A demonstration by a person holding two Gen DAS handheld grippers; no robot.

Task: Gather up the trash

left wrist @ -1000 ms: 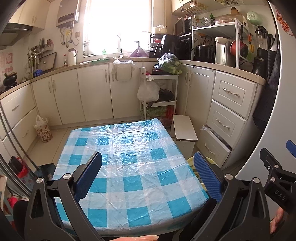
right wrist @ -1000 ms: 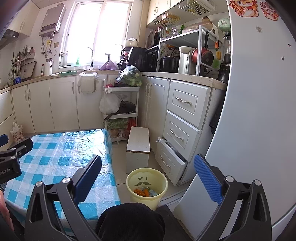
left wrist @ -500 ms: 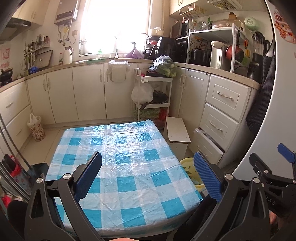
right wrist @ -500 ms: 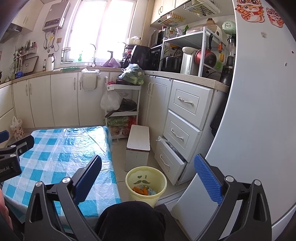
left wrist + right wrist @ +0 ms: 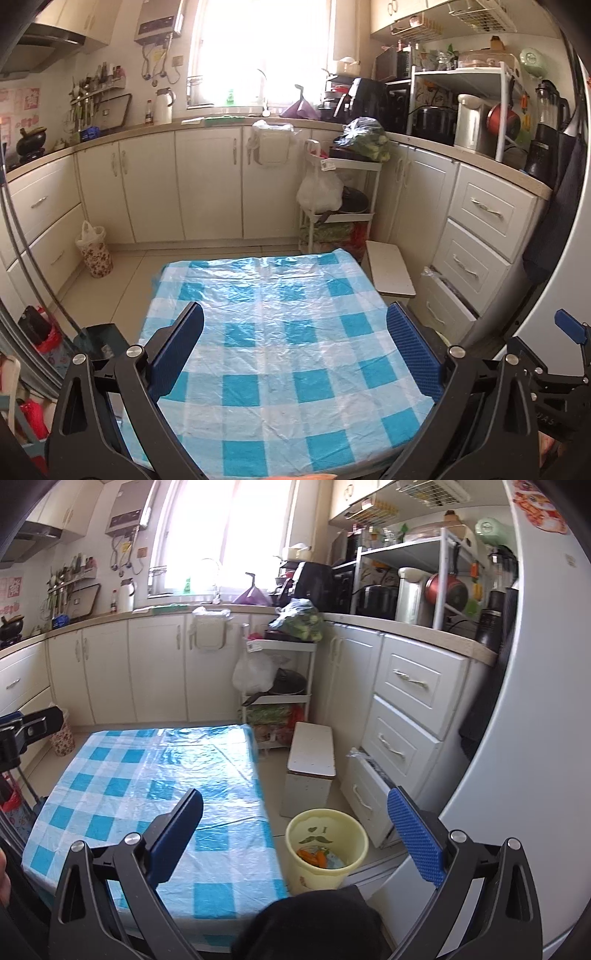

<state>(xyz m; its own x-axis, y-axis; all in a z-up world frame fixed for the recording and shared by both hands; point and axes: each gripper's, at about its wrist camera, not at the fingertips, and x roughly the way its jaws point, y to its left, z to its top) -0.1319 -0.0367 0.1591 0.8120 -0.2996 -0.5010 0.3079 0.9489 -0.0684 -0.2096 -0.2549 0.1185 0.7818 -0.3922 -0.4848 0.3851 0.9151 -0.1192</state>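
- Left wrist view: the left gripper (image 5: pixel 294 343) hangs over the checked plastic tablecloth (image 5: pixel 284 354), jaws spread wide and holding nothing. The cloth looks bare, with no trash on it in this view, so the gripper has nothing below it to reach for.
- Left wrist view: the right gripper's (image 5: pixel 570 330) edge shows at the far right, beside the cloth's corner.
- Right wrist view: the right gripper (image 5: pixel 295 830) is spread too, and empty. The yellow moustache bin (image 5: pixel 327 849) stands on the floor, close against the counter's right edge, probably so trash can be dropped straight in. It sits between the jaws in view, just beyond them. Orange scraps (image 5: pixel 312 856) and something pale blue already lie inside.
- Judging from this, the collecting seems finished.
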